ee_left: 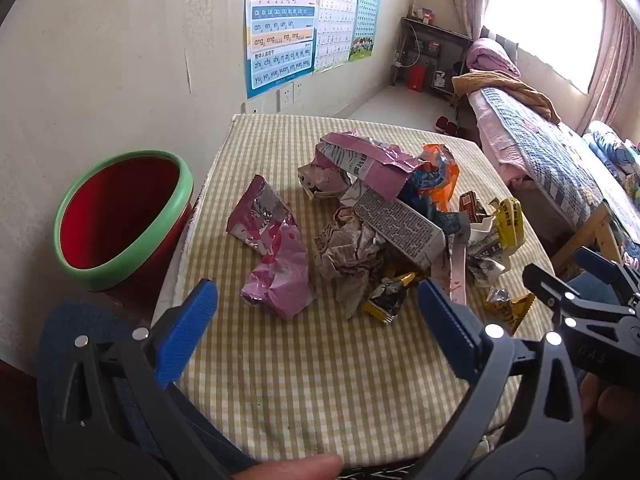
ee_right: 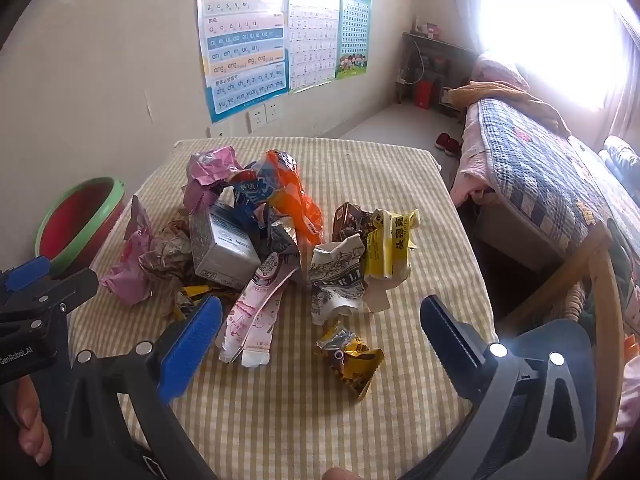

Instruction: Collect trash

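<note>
— Grippers first: how do the 2 stand?

— Left gripper has its jaws spread as wide as they go, blue pads facing each other with nothing between them but air. It holds nothing and touches nothing. Right gripper is the same: jaws fully apart, empty, hanging above the checked tablecloth.

— And the trash?

— Heaped ahead of both tools on the tablecloth. Just beyond the left gripper's span lies a crumpled pink wrapper, with a wad of brown paper beside it and a black-and-gold wrapper close to the right-hand pad. Farther out sits a grey printed carton, then an orange bag behind that.

— From the right gripper's side?

— A yellow snack wrapper lies inside the span of its jaws, below them, not touched by either pad. Near the left-hand pad is a flattened pink-and-white packet. Ahead are a white printed paper cup, crushed, and a yellow wrapper touching it.

— Where is the bin?

— A red bin with a green rim stands off the table edge, ahead and left of the left gripper, well apart from the right one. What its inside holds I cannot tell beyond the red wall.

— Do the tools see each other?

— Yes, each shows at the other's frame edge, side by side.
</note>
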### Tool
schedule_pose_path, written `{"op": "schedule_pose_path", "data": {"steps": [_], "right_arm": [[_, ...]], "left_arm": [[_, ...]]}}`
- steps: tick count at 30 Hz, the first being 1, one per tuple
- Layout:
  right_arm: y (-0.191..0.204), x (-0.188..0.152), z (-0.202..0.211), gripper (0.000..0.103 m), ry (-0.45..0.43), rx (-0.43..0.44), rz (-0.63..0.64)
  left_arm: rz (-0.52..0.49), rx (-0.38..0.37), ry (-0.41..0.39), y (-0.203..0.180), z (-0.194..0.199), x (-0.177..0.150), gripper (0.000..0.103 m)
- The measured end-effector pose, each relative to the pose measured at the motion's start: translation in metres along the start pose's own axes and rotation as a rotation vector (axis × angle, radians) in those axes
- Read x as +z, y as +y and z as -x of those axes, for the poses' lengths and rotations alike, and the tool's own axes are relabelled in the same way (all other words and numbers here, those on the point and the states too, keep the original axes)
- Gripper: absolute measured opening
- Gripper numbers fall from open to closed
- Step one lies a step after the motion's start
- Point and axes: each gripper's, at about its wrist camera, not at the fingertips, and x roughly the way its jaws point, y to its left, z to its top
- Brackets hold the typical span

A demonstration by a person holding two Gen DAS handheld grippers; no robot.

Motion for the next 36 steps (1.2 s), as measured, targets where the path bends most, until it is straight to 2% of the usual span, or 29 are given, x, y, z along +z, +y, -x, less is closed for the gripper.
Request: {"op": "schedule_pose_path", "data": {"steps": [36], "right_arm": [[0.0,-0.0014,-0.0005,0.096,0.005,-0.007,0.004]], "left_arm": [[-0.001,-0.052,0.01,-0.001,-0.0012,-0.0005,0.098]]}}
